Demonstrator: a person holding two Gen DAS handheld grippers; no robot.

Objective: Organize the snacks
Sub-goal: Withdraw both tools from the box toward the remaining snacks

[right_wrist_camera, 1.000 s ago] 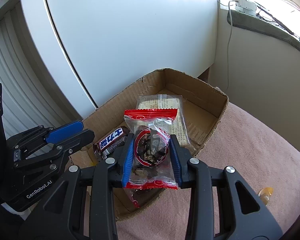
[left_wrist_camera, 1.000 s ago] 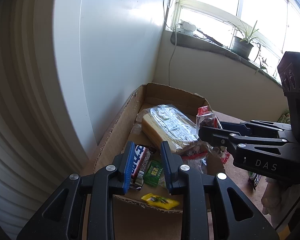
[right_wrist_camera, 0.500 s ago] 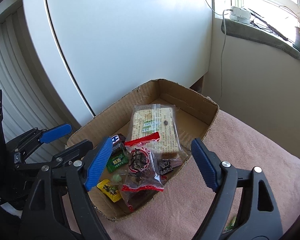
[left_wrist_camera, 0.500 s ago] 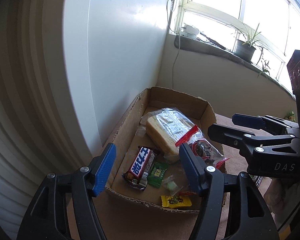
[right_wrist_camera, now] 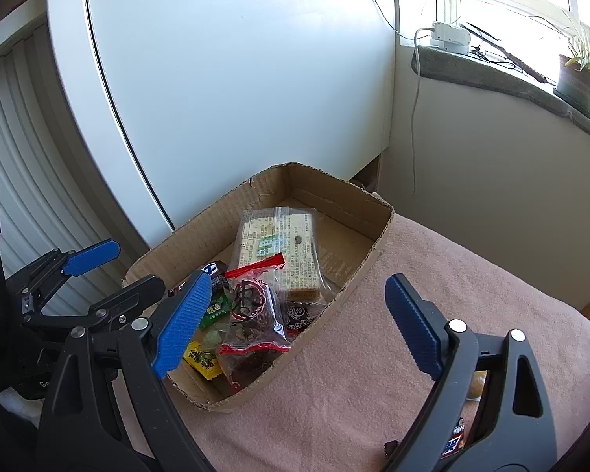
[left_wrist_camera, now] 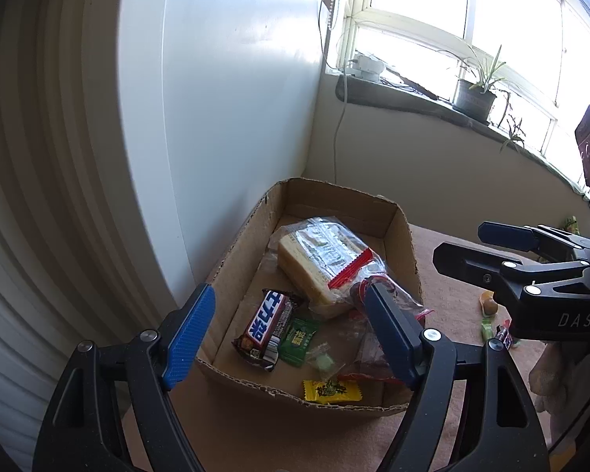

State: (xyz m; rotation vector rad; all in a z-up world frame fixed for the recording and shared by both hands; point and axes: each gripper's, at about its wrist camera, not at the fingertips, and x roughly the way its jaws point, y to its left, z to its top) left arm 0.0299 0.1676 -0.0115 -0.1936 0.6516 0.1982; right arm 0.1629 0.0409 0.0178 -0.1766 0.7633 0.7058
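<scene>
Two empty tongs above a cardboard box (right_wrist_camera: 373,253) of snacks.
Left tongs (left_wrist_camera: 291,334) and right tongs (right_wrist_camera: 295,322), jaws just widened, hold nothing; the red-edged snack bag (right_wrist_camera: 255,314) lies inside the box.

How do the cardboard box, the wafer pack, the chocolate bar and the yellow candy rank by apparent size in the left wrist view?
Largest to smallest:
1. cardboard box
2. wafer pack
3. chocolate bar
4. yellow candy
The candy lies nearest the camera and still looks smallest, so the order seems safe.
</scene>
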